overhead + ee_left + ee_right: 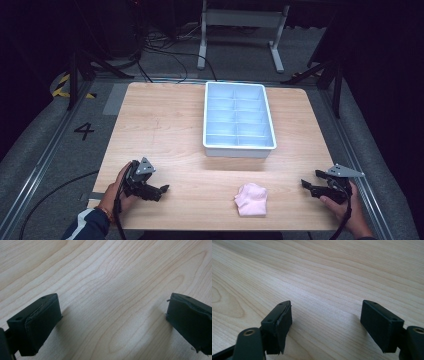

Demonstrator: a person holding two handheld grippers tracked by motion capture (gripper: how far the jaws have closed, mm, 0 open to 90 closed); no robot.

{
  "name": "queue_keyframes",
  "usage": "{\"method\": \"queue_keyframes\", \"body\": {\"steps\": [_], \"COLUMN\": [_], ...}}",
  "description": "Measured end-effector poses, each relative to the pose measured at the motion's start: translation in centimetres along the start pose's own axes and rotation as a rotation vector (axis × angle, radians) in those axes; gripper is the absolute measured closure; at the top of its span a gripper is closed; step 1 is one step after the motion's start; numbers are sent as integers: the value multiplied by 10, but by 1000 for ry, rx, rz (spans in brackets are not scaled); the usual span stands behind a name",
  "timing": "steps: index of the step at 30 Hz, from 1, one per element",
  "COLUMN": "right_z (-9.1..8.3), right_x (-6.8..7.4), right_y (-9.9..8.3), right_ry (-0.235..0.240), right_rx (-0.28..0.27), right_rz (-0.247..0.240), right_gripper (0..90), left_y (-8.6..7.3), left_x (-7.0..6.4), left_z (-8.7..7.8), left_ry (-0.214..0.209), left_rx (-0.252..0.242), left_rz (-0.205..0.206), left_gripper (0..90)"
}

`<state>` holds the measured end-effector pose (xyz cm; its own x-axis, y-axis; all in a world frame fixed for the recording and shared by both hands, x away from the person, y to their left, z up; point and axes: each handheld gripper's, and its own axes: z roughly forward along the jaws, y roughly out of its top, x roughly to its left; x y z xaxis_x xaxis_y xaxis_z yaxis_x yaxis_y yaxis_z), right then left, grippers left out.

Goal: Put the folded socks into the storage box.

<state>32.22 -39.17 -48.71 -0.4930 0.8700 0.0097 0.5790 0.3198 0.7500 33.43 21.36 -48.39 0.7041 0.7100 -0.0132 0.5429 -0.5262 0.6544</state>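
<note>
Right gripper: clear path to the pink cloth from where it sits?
Probably yes. The right gripper rests open at the table's near right edge with its jaws toward the pink cloth, and only bare wood lies between them. The tray stands farther back, out of the way.

Pink cloth (pixel 251 199), pale-blue tray (pixel 239 145).

Lab recording bay: wooden table (pixel 165 125) inside aluminium rails (pixel 40 160), floor cables (pixel 165 50), dark curtained surround.
</note>
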Motion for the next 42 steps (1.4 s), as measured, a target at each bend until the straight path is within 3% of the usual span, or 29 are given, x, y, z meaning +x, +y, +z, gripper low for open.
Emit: {"method": "queue_keyframes", "body": {"steps": [11,20,34,38,42], "right_z": [1,1,-1,-2,-2], "right_x": [-2,-3,-1,6,10], "right_y": [1,1,1,3,4], "right_ry": [12,14,3,50,63], "right_rx": [-1,5,16,23,27], "right_rz": [-11,-7,-16,-26,-30], "right_gripper": [253,234,207,246,241], "left_y": [2,-4,-4,-4,-4], "left_x": [-5,-5,-4,-4,-4], "left_z": [2,-3,-4,-4,-4], "left_ry": [12,-9,-20,-21,-23], "left_rx": [-3,-1,0,0,-1], "left_rz": [-11,19,30,32,33], "left_gripper": [2,3,3,3,3]}}
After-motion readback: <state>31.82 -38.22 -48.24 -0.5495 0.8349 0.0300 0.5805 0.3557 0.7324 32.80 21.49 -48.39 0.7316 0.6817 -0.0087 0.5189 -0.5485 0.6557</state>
